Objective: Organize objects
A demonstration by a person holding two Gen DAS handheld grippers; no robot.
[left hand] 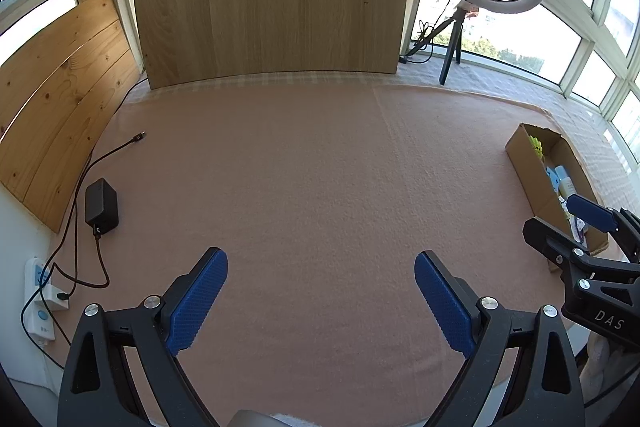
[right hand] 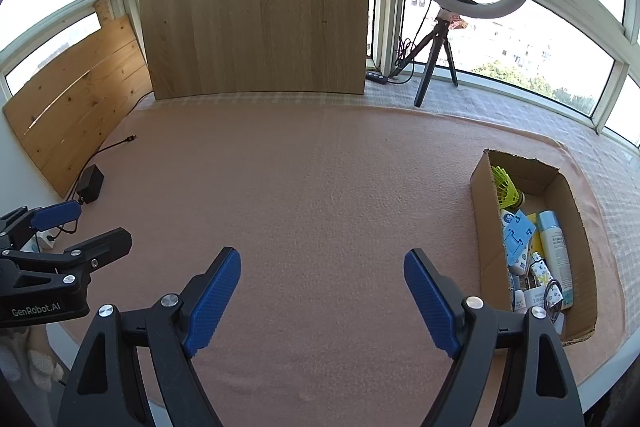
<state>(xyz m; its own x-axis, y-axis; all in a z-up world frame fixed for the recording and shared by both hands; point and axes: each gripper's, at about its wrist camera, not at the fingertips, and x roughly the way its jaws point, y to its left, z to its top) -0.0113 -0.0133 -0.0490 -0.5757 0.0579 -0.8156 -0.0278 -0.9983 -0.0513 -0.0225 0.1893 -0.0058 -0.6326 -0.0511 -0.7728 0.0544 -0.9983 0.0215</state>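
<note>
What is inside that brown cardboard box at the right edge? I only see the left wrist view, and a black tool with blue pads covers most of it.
Observer: A yellow plastic shuttlecock lies at the far end of the brown cardboard box.
Operator: Anything else in there?
Observer: A pale blue spray can lies along the right wall.
Operator: And nearer to me?
Observer: Small white and blue packets are piled up there.
Operator: Is the right tool holding anything?
Observer: No, it is open over bare pink cloth.
</note>
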